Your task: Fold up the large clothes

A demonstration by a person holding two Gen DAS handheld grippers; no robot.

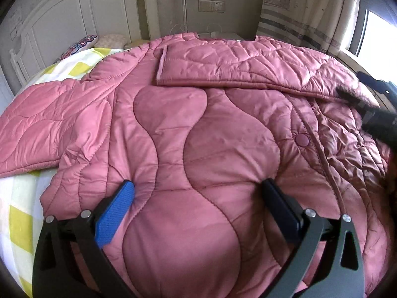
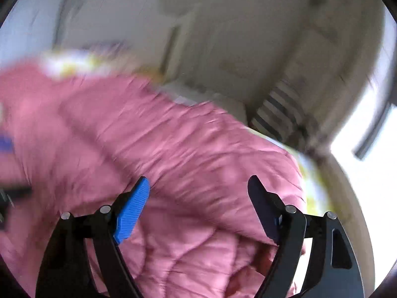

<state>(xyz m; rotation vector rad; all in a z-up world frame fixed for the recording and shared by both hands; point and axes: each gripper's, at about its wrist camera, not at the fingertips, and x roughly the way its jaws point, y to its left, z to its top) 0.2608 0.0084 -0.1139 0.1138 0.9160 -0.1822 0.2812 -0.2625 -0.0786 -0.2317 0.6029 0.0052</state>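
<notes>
On bed: puffy quilted pink coat, wavy stitching.

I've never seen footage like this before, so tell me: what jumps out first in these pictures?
A big pink quilted coat fills nearly the whole left view, spread over a bed with a yellow-and-white checked sheet, one sleeve folded across its top. At the bottom edge, the left gripper stands open over the coat, blue pad showing. The right view is blurred, with the right gripper open too.
</notes>
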